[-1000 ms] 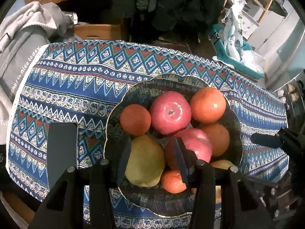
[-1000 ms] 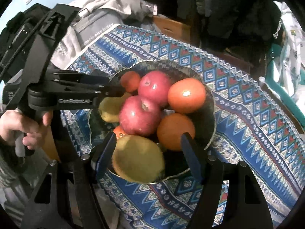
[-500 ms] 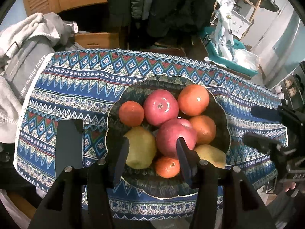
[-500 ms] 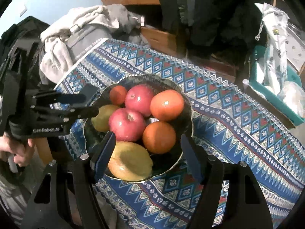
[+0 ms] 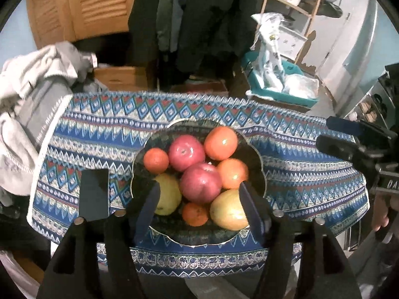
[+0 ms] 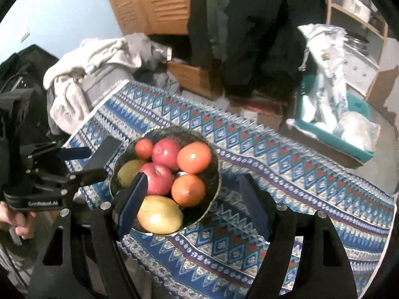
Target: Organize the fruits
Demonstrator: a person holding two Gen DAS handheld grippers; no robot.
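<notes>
Left gripper (image 5: 199,199) and right gripper (image 6: 194,199), jaws just spread and empty, hang above the bowl (image 5: 259,172) on the patterned cloth (image 5: 99,134), where apples, oranges and pears sit piled, sorting apparently finished.

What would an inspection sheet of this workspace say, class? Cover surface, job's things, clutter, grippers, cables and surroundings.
Surface: patterned blue tablecloth covering the table.
Job's things: dark bowl holding two red apples, oranges and pears.
Clutter: black phone beside the bowl.
Grippers: left gripper and right gripper both open, jaws just widened, nothing held.
Cables: nothing seen.
Surroundings: heaped clothes, louvred wooden doors, teal bin.
</notes>
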